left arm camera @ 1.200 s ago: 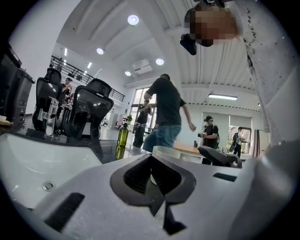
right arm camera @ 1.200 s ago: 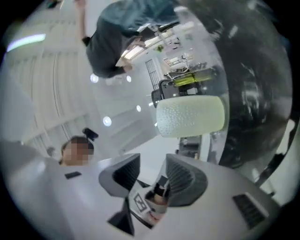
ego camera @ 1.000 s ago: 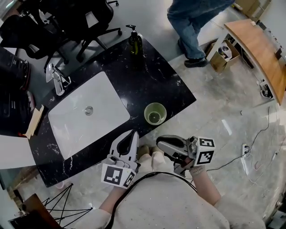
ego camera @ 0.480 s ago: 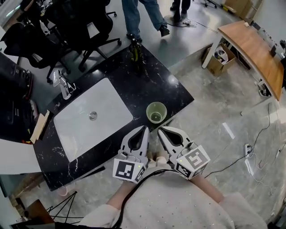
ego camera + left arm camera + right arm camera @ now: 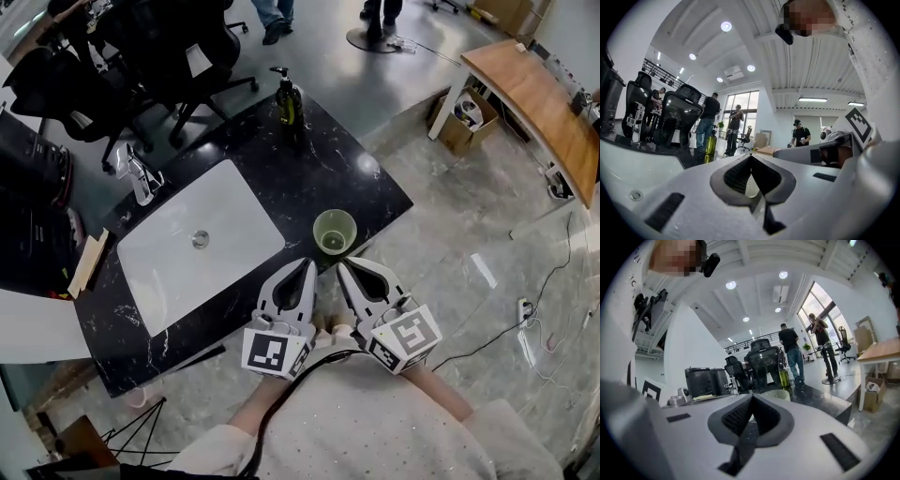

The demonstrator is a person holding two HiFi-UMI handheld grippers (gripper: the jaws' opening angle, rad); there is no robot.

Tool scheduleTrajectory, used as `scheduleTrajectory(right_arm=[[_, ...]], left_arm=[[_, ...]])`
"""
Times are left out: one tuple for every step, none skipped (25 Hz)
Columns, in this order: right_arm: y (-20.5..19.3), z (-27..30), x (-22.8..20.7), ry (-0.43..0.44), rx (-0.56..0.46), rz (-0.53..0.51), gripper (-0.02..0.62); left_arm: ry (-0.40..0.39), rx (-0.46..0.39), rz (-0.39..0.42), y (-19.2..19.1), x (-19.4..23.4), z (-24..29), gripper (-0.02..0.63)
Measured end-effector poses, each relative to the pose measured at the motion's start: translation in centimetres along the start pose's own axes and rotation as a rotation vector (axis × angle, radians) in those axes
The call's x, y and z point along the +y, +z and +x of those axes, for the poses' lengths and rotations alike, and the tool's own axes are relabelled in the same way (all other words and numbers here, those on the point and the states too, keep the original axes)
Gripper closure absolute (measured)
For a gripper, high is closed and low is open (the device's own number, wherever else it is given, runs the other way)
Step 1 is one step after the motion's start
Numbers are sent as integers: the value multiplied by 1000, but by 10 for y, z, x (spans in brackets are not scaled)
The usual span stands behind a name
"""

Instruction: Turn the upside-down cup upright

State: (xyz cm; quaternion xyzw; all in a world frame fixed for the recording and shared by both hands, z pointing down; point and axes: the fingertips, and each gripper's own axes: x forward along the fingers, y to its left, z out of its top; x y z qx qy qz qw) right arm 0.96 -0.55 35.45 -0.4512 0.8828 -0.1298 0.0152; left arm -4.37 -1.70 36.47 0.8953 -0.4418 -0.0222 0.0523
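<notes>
Green cup (image 5: 335, 232) sits mouth-up on the black counter (image 5: 361, 183), so the flip looks done! Left gripper (image 5: 307, 267) and right gripper (image 5: 343, 266) hover nearby, both clenched on nothing.

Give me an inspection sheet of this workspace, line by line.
Surface: black marble counter with a white sink.
Job's things: green cup stands mouth up near the counter's edge, apart from both grippers.
Clutter: soap bottle at the far corner; faucet beside the sink.
Grippers: left hand-held gripper and right hand-held gripper both shut, empty.
Cables: floor cable and power strip at right.
Surroundings: office chairs, wooden desk, people beyond.
</notes>
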Motion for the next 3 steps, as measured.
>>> scheduleTrajectory(right_arm=[[2, -1, 0, 3, -11, -4, 588], [5, -2, -1, 5, -24, -9, 588], [7, -3, -2, 6, -37, -14, 588]], left_arm=[[-3, 1, -1, -1, 0, 2, 598], [-7, 2, -1, -2, -1, 4, 598], [-12, 2, -1, -3, -2, 6, 598]])
